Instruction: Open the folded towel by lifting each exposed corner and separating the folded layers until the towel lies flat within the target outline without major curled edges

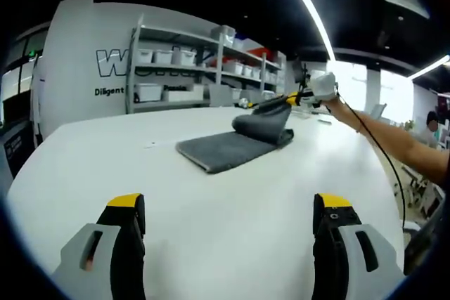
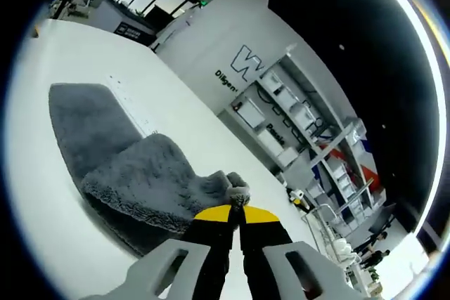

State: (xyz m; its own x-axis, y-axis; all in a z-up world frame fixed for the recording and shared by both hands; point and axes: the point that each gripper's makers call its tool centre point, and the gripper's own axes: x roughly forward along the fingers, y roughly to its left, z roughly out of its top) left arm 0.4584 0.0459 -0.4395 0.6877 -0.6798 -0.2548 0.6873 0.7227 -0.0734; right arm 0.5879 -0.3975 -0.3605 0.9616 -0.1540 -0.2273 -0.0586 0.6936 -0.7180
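A grey towel [image 1: 228, 147] lies on the white table [image 1: 140, 166], its far right part lifted and curling over. My right gripper [image 1: 290, 100] holds that raised corner above the table, a person's arm reaching in from the right. In the right gripper view the towel [image 2: 140, 173] spreads out to the left, its upper layer peeled up, and my right gripper [image 2: 236, 212] is shut on the pinched towel corner [image 2: 235, 189]. My left gripper [image 1: 228, 209] hovers low over the near table, well short of the towel, jaws wide apart with nothing between them.
Metal shelves [image 1: 197, 68] with white bins stand behind the table against a white wall with lettering. The same shelving [image 2: 309, 131] runs across the right gripper view. Small items [image 1: 246, 102] sit at the table's far edge. A person [image 1: 430, 128] is at the far right.
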